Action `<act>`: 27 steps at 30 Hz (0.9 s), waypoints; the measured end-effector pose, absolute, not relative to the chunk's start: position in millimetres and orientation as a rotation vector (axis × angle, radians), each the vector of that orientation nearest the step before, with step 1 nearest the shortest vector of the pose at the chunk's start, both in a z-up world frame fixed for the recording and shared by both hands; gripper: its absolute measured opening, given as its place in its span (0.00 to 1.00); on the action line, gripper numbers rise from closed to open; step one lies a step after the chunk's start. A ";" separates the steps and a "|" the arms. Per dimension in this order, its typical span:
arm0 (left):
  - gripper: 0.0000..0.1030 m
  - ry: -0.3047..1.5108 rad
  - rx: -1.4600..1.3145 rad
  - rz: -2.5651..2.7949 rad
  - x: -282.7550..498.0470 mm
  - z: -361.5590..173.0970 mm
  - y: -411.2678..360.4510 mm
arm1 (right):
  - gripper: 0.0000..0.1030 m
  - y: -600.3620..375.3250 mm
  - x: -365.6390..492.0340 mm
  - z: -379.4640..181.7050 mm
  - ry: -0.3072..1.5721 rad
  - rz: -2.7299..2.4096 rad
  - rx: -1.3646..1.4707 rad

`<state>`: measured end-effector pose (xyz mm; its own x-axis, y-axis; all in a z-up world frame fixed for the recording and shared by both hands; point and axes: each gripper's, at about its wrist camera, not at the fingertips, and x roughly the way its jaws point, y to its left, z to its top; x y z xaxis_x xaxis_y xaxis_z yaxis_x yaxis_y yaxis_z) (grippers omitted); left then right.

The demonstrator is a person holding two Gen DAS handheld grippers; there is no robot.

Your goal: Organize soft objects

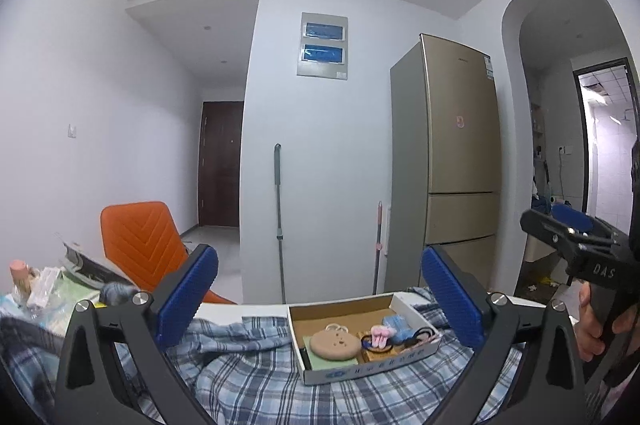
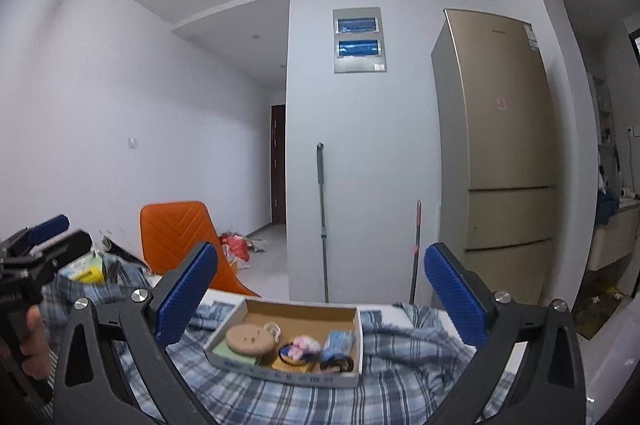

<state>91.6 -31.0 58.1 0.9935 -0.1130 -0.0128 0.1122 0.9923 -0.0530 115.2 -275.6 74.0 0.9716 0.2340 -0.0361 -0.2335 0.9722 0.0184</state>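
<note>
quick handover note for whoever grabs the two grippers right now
Left gripper: open, empty, raised above the table.
Right gripper: open, empty, level with it.
Cardboard box sits on the plaid cloth, holding a round tan cushion on a green pad, a pink plush, a blue fabric bundle and hair ties.
Done: several soft items appear already boxed.
Left: check for strays; the clutter by the orange chair is too blurred to identify.

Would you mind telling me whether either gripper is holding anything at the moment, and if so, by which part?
Nothing is held. The left gripper and the right gripper both stand wide open above the cardboard box, with only air between their blue pads.
</note>
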 end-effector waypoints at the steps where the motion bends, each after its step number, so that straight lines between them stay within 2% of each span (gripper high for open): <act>1: 1.00 0.018 -0.055 -0.112 91.7 53.1 -30.6 | 1.00 -276.0 114.9 67.6 0.043 0.233 0.009; 12: 1.00 0.037 -0.026 -0.103 95.5 1.3 -31.8 | 1.00 -281.8 123.5 12.7 0.116 0.205 0.023; 27: 1.00 0.085 -0.022 -0.097 106.9 -23.2 -31.7 | 1.00 -284.1 127.5 -1.0 0.148 0.198 0.034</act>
<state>106.9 -31.7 -23.2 0.9917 -0.0981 -0.0833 0.0963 0.9950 -0.0256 127.5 -284.1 -1.0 0.9696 0.1986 -0.1426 -0.1936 0.9799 0.0484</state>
